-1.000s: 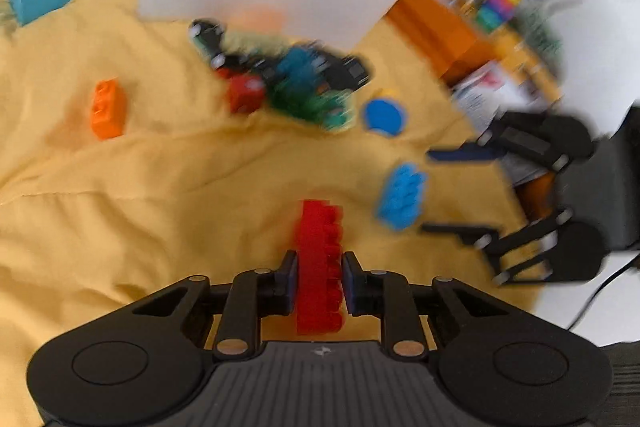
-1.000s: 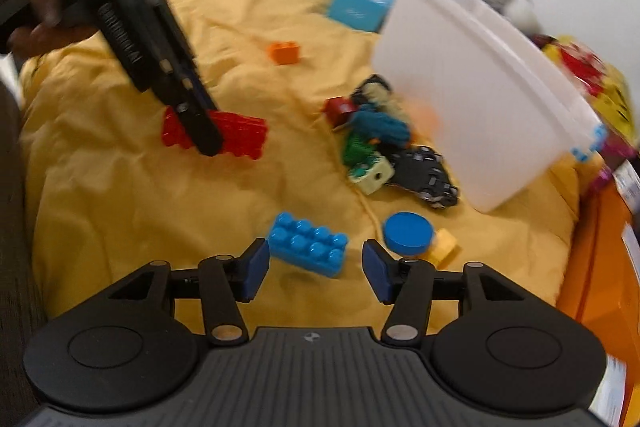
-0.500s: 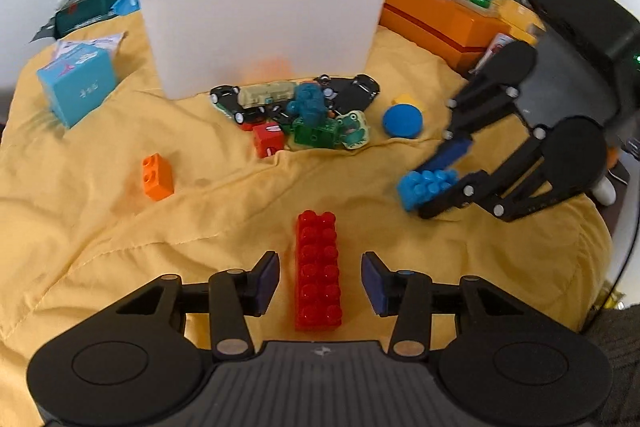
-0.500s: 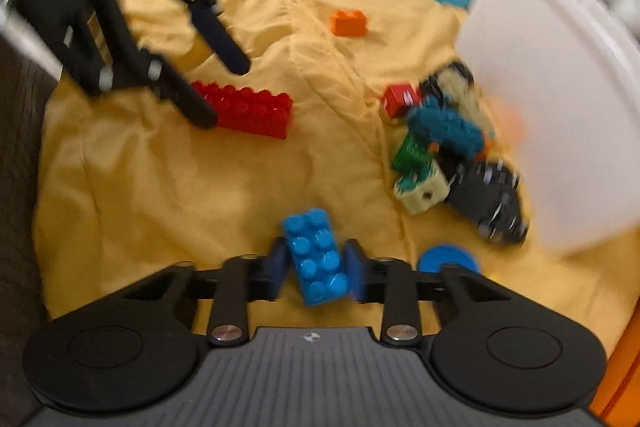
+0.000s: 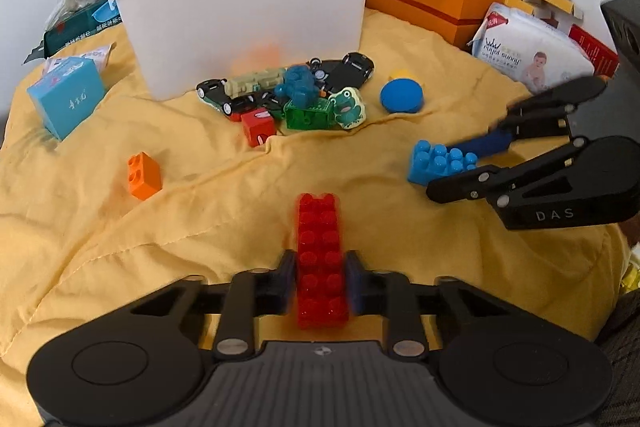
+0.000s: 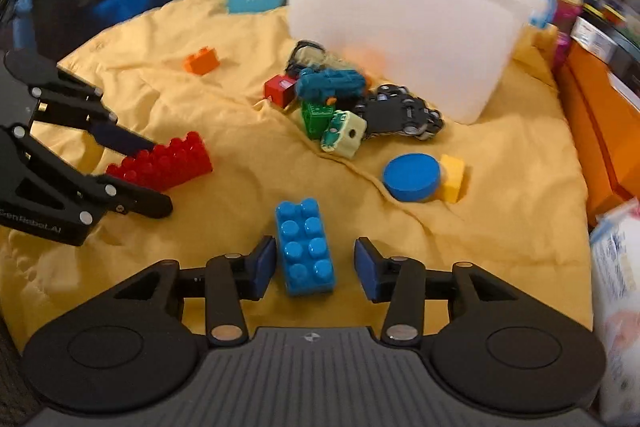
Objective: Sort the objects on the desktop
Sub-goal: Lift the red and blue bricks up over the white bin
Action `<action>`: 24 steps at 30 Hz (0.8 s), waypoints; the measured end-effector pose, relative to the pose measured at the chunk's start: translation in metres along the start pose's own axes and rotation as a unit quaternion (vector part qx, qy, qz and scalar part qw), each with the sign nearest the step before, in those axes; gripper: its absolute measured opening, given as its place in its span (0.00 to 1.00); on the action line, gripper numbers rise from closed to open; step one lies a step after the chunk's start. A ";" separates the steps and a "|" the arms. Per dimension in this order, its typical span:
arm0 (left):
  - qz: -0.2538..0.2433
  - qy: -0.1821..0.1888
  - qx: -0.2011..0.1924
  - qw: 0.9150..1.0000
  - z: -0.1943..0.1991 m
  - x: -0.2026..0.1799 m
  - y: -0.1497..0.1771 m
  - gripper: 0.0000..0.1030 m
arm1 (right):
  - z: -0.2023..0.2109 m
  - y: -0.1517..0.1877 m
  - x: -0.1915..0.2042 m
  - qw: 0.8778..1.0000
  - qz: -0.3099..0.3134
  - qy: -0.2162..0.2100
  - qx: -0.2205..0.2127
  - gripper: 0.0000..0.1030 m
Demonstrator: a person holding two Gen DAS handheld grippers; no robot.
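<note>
One orange blur point(image 5: 258, 53) inside white bin point(image 5: 248, 7), unidentifiable thru wall.

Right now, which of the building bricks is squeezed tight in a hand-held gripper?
The long red brick: the left hand-held gripper pinches its sides. The blue brick lies loose between open pads, and the small orange brick sits alone.

My left gripper point(image 5: 320, 281), right gripper point(image 6: 315, 265): matte black linkages, blue pads, silver rivets, ribbed grey housing, white lettering on side.
</note>
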State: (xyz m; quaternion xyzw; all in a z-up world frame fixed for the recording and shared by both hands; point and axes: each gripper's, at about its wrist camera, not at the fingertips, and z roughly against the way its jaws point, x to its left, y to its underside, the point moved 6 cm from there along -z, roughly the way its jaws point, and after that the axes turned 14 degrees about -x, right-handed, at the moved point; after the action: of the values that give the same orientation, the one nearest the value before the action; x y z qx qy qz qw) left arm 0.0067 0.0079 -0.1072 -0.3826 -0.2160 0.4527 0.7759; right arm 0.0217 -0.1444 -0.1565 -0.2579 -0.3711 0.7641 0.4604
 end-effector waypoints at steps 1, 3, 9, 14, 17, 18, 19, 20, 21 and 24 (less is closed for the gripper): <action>0.002 0.001 -0.001 1.000 0.000 0.000 -0.001 0.26 | 0.001 0.001 -0.002 1.000 -0.014 -0.001 -0.005 0.35; 0.002 0.003 -0.007 1.000 0.002 0.000 -0.004 0.26 | 0.003 0.001 -0.004 0.999 -0.046 0.002 -0.011 0.26; -0.003 -0.015 -0.072 0.997 0.027 0.011 -0.051 0.26 | 0.017 -0.008 -0.006 0.999 -0.053 0.007 -0.004 0.26; -0.019 -0.037 -0.145 0.989 0.043 0.034 -0.120 0.26 | 0.034 -0.054 -0.031 0.997 -0.047 0.027 -0.058 0.26; -0.032 -0.049 -0.175 0.983 0.042 0.046 -0.162 0.26 | 0.041 -0.096 -0.049 0.993 -0.035 0.040 -0.108 0.26; -0.029 -0.051 -0.186 0.981 0.040 0.049 -0.177 0.26 | 0.042 -0.109 -0.054 0.991 -0.033 0.043 -0.123 0.26; -0.028 -0.053 -0.195 0.979 0.037 0.053 -0.192 0.27 | 0.042 -0.122 -0.061 0.989 -0.033 0.046 -0.138 0.26; -0.030 -0.058 -0.201 0.977 0.034 0.056 -0.203 0.27 | 0.041 -0.138 -0.068 0.986 -0.033 0.054 -0.154 0.26; -0.032 -0.068 -0.208 0.975 0.029 0.059 -0.214 0.27 | 0.040 -0.151 -0.073 0.984 -0.032 0.060 -0.165 0.26; -0.024 -0.088 -0.212 0.973 0.008 0.074 -0.241 0.26 | 0.026 -0.188 -0.089 0.977 -0.044 0.076 -0.194 0.26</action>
State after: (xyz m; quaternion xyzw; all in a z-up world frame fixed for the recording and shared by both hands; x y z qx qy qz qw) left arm 0.1675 0.0032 0.0867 -0.4920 -0.3835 0.4100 0.6654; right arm 0.1378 -0.1758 0.0152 -0.3826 -0.4873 0.6349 0.4616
